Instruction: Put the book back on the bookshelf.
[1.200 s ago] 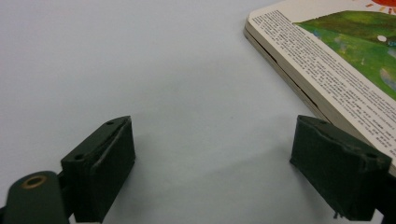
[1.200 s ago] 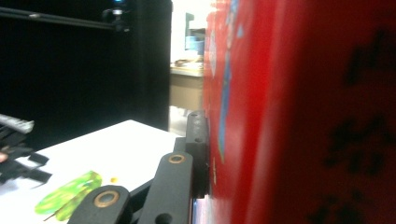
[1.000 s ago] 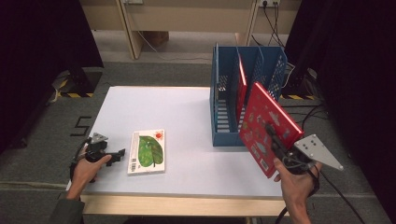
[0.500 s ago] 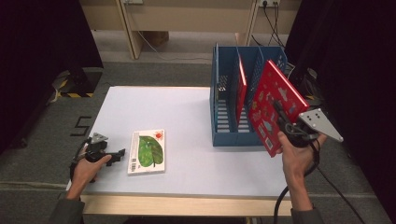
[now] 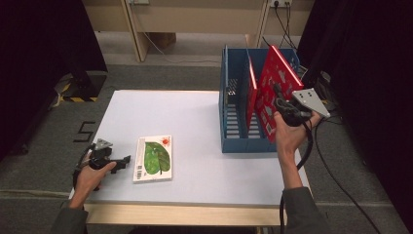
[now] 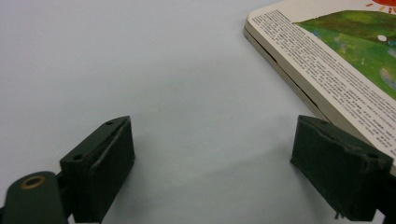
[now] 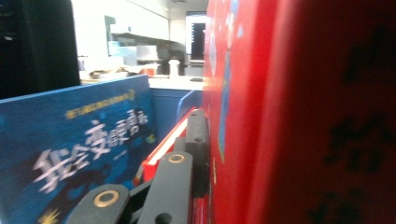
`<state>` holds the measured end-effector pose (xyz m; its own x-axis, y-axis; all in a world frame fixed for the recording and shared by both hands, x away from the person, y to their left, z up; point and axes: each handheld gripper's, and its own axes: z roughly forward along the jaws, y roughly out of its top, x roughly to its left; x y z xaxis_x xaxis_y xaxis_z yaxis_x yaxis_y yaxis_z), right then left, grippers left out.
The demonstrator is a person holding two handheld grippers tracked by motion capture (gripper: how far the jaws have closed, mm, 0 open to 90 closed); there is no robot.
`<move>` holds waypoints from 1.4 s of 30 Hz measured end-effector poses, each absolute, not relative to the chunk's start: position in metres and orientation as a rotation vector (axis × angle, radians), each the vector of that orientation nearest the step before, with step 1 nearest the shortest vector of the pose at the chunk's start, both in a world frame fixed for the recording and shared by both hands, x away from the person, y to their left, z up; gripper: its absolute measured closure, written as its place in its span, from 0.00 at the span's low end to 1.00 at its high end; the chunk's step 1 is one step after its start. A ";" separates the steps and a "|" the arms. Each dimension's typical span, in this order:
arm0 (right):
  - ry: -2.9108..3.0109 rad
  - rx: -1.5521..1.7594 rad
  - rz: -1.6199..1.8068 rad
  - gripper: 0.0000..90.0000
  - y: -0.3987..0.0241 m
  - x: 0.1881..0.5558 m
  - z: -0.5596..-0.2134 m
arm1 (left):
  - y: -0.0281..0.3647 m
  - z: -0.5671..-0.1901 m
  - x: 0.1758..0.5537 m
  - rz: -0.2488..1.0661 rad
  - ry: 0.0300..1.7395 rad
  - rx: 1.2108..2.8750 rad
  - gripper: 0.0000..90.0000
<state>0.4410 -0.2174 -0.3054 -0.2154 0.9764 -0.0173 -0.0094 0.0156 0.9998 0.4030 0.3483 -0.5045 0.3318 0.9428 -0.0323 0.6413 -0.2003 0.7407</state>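
High view: a blue file rack [image 5: 234,117] stands on the right of the white table [image 5: 195,117], with one red book [image 5: 251,92] upright in a slot. The right gripper [image 5: 278,100] pinches a larger red book [image 5: 273,80], tilted, over the rack's right side (its lower edge is hidden behind the hand). The left gripper [image 5: 122,162] rests near the front left edge, jaws spread, just beside a leaf-cover book [image 5: 155,158] lying flat.

Left gripper view: both jaws spread on bare table; the leaf-cover book's [image 6: 336,70] corner lies by the right jaw.

Right gripper view: the jaw presses against the larger red book [image 7: 299,116]; a blue book [image 7: 70,154] stands left.
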 end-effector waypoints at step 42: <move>1.396 1.193 1.277 0.88 -0.193 0.543 -0.393 | 0.348 -0.505 0.403 0.582 1.387 1.934 0.13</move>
